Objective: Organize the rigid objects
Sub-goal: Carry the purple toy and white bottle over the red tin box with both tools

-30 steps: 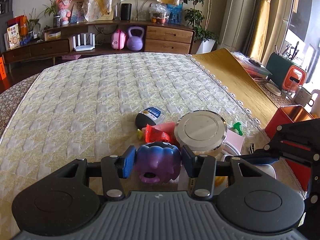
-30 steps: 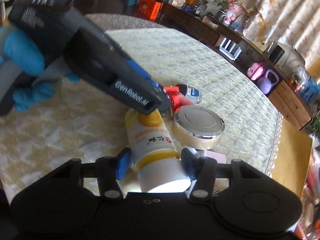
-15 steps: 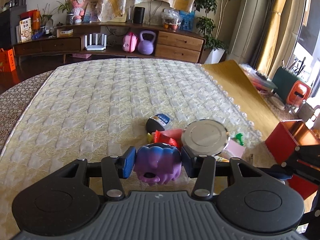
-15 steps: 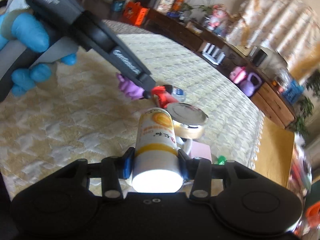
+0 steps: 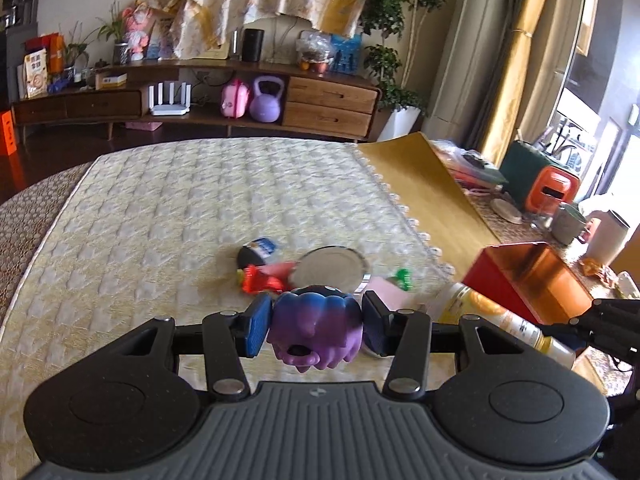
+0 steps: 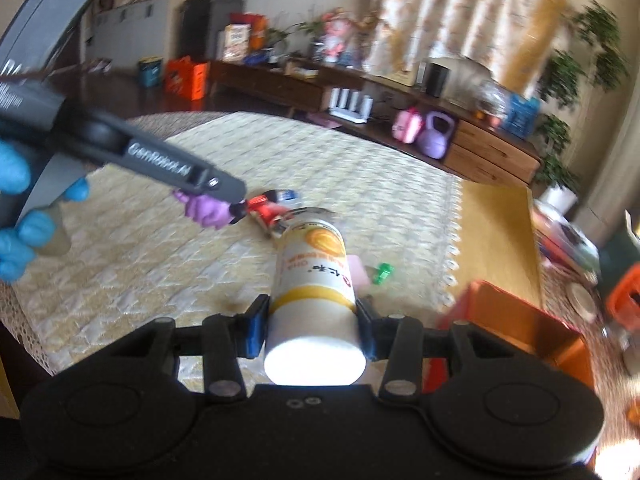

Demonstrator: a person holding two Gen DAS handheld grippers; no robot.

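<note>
Both my claws are coming up off the quilted tablecloth [image 5: 160, 216] since a second ago, and the right one is rolling the bottle from slanted toward straight ahead. My left gripper [image 5: 316, 320] is clenching the purple toy [image 5: 316, 326] between its blue pads, holding it clear above the cloth. My right gripper [image 6: 312, 322] is grasping the yellow-and-white bottle [image 6: 314, 280] around its lower body, white base toward the camera, neck pointing away; the pads are pressing on both sides. In the left view that bottle [image 5: 500, 320] is showing at the right, just in front of the red box [image 5: 532, 276], which is sitting beyond the tablecloth's lace edge. Lying on the cloth ahead of me are the round silver lid [image 5: 328, 272], a red packet [image 5: 260, 280], a small dark jar [image 5: 258, 250], a pink block [image 5: 384, 296] and a green clip [image 5: 402, 276], all bunched together. My blue-gloved hand [image 6: 16, 216] is gripping the left tool's handle.
</note>
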